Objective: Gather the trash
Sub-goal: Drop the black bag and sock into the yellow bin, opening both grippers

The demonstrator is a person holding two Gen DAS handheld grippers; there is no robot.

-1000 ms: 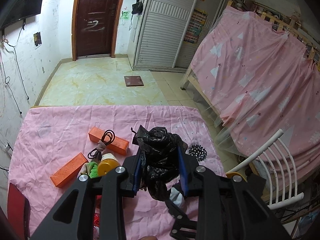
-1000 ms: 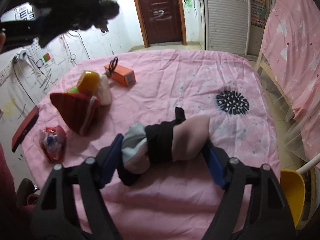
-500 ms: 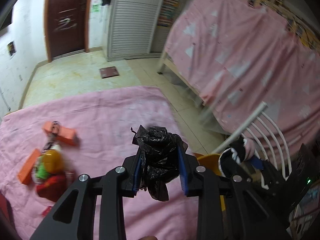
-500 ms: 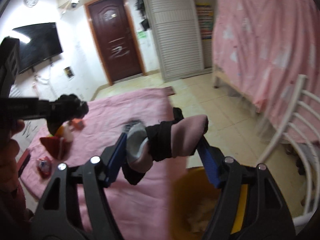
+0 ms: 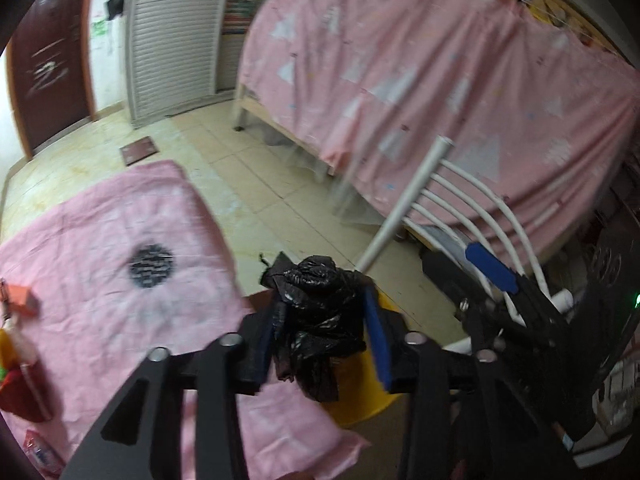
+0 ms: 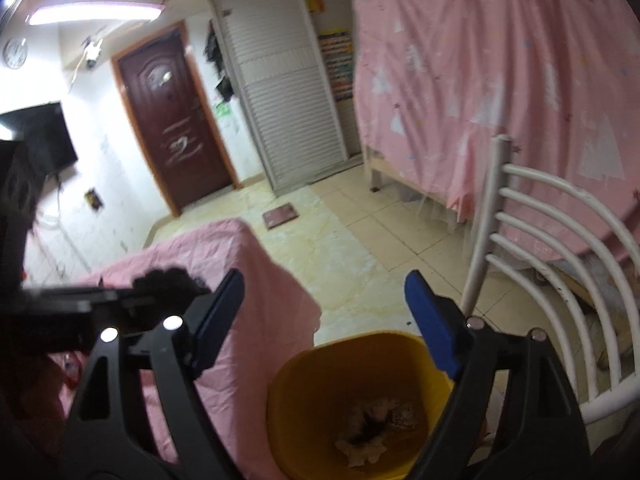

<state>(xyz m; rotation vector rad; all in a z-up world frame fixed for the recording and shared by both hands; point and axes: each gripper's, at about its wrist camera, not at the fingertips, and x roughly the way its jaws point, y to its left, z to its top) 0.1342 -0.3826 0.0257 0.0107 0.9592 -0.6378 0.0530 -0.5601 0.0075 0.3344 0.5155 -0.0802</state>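
My left hand-held gripper [image 5: 320, 336] clamps the crumpled black plastic bag [image 5: 320, 320]; the yellow plastic bin [image 6: 352, 400] lies just beyond the bench [image 5: 120, 280] corner, under my wide-open, empty right hand-held gripper [image 6: 324, 304].

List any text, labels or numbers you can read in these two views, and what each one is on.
None can be read.
Coloured chart on the wall beside the louvred wardrobe: rows of print, too blurred.
Wall clock: dial too small and overexposed for numerals.
Brown door: pale scuffs or scribbles, not legible writing.
Black bag in the left claw and the yellow bin below the open right claw: no print visible.
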